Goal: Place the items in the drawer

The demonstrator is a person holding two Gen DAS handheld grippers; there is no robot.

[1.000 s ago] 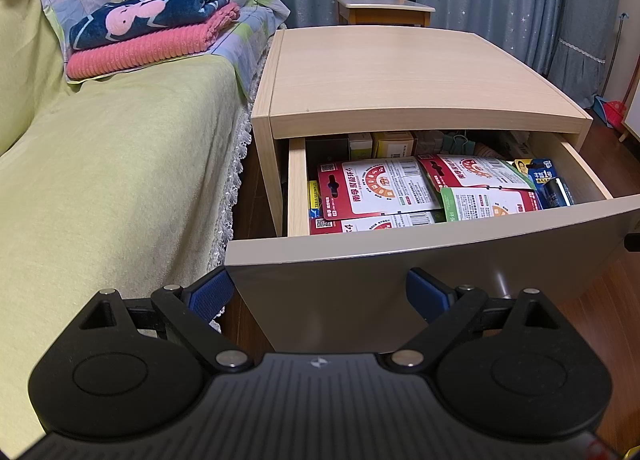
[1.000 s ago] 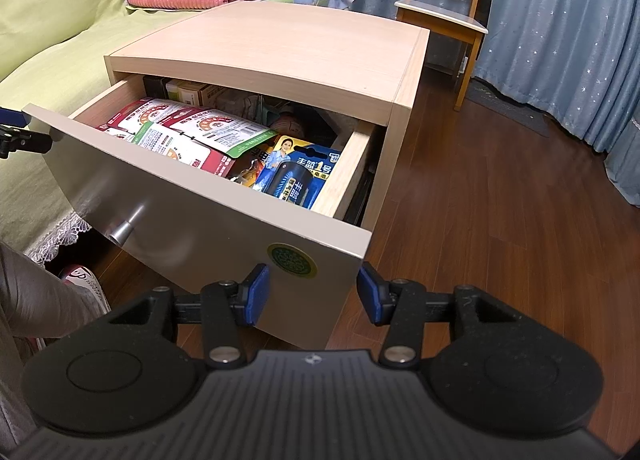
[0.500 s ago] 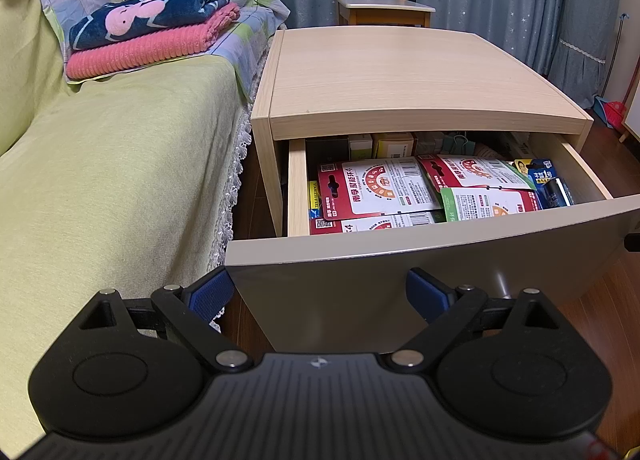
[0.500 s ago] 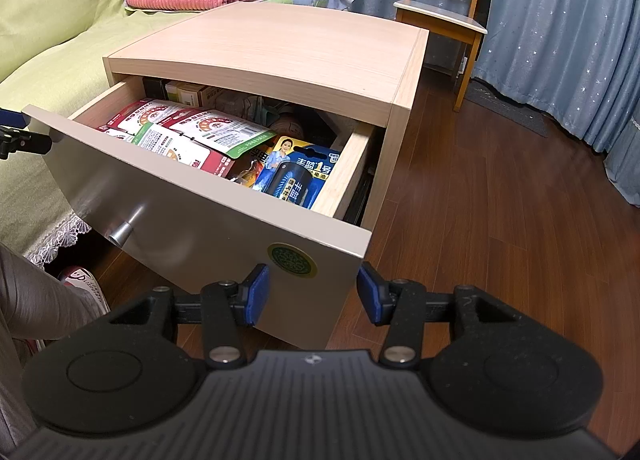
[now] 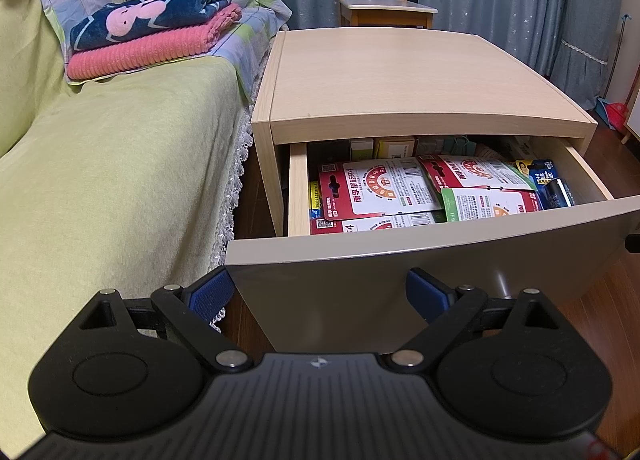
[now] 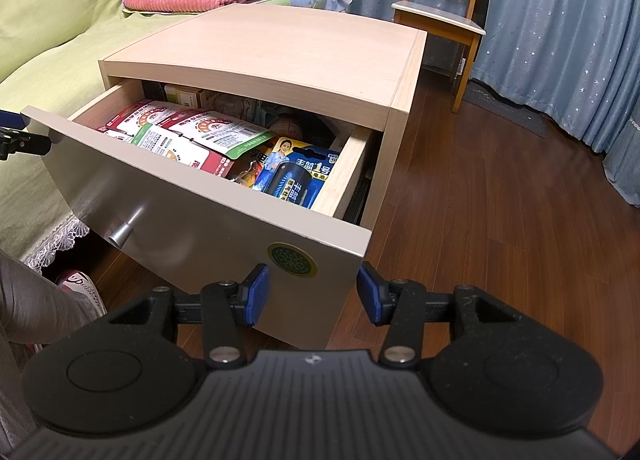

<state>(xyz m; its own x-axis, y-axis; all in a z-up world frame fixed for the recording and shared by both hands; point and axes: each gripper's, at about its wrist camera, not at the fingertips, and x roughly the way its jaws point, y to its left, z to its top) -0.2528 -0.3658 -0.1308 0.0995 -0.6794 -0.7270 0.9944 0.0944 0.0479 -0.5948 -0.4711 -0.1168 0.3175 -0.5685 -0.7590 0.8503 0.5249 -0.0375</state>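
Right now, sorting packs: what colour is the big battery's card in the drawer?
Blue battery card, clearest in right wrist view.

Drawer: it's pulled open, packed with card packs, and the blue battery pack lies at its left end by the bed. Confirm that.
One thing is wrong: the blue battery pack lies at the right end of the drawer, the end away from the bed. The right wrist view shows it against the right side wall. The drawer is pulled open and packed with card packs.
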